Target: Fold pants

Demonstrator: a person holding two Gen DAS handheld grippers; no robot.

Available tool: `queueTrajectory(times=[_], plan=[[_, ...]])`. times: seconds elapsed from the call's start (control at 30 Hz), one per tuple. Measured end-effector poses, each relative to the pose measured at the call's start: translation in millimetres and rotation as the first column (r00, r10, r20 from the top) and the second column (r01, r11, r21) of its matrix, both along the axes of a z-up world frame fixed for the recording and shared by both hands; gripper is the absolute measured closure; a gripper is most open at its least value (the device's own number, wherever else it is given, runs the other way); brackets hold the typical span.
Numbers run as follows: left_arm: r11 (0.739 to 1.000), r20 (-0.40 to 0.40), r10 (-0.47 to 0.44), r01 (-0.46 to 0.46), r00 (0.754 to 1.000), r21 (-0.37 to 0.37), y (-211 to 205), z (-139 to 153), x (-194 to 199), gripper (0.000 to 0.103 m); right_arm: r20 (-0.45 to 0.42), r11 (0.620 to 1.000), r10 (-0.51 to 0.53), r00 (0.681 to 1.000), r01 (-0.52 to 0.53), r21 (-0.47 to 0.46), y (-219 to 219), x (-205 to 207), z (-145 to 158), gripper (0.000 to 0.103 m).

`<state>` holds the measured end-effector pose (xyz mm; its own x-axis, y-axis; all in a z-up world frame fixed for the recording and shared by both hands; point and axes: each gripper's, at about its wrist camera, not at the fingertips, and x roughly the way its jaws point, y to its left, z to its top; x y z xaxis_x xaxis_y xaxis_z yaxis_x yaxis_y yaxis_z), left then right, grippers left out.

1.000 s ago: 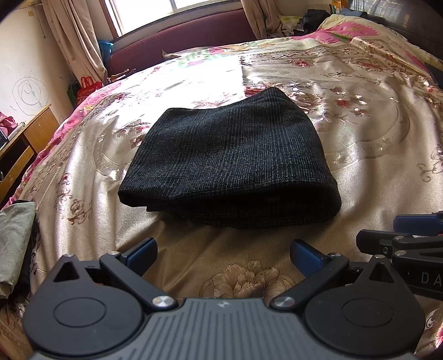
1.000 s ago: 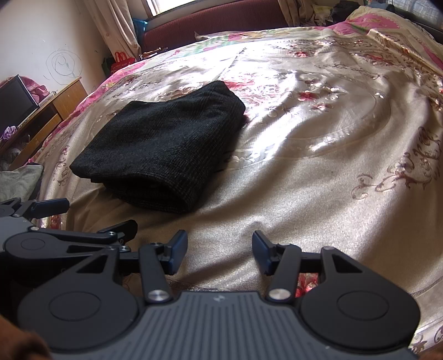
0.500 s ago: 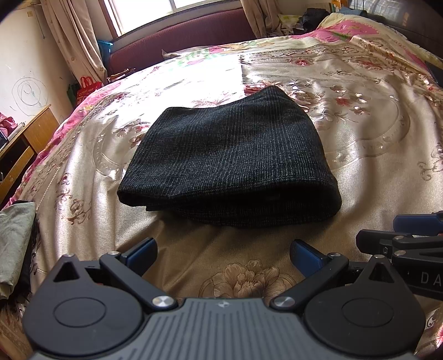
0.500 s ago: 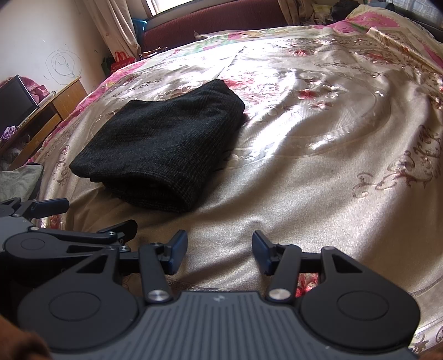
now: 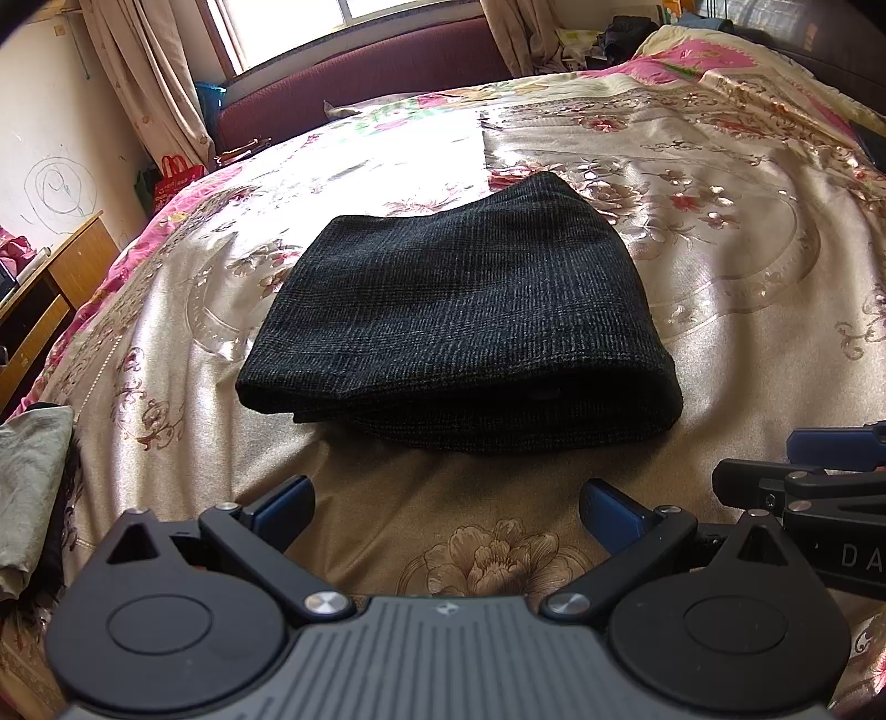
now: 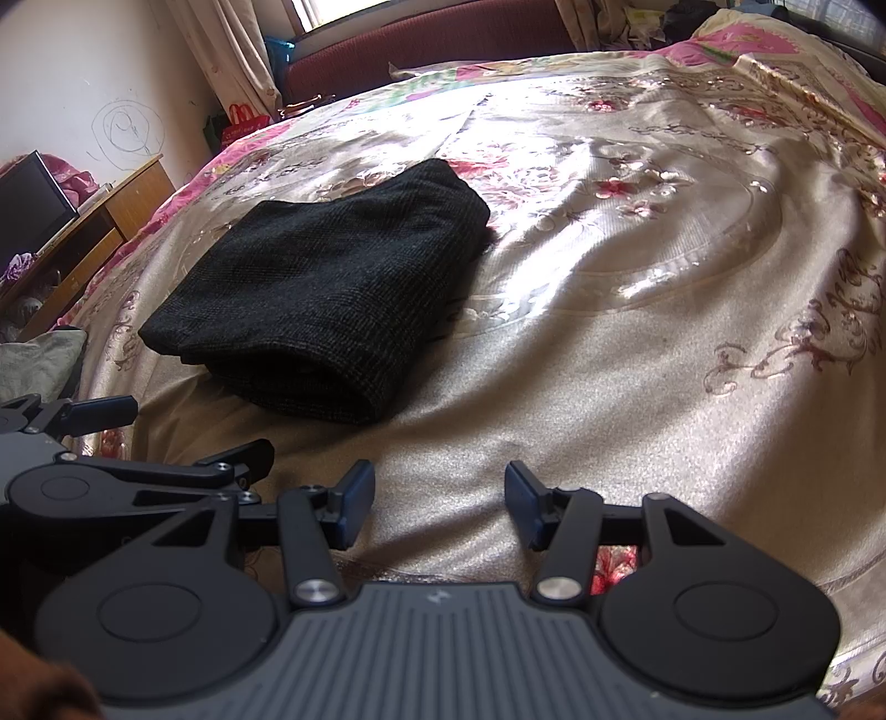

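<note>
Satin floral bedspread [image 5: 720,310] covers the bed, beige centre, pink border. Dark red headboard [image 5: 376,72] at far end under a sunlit window [image 5: 354,16], beige curtains [image 5: 160,88] either side. Red bag [image 5: 177,174] on floor by the left curtain. Wooden desk [image 6: 116,216] along left wall, black monitor [image 6: 30,205] on it. Pencil scribble [image 5: 58,185] on the wall. Grey cloth [image 5: 27,476] at the bed's near-left edge.
</note>
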<state>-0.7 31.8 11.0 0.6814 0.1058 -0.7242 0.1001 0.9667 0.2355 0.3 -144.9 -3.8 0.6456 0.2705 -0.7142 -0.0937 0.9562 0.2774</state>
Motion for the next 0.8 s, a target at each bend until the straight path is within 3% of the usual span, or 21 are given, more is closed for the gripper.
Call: queueTrajectory(times=[0.8], plan=[[1.0, 0.009, -0.004, 0.004, 1.0, 0.023, -2.3, 1.1, -1.7, 0.0, 0.0, 1.0, 0.0, 1.0, 0.0, 0.002, -0.3, -0.1, 0.2, 0.05]])
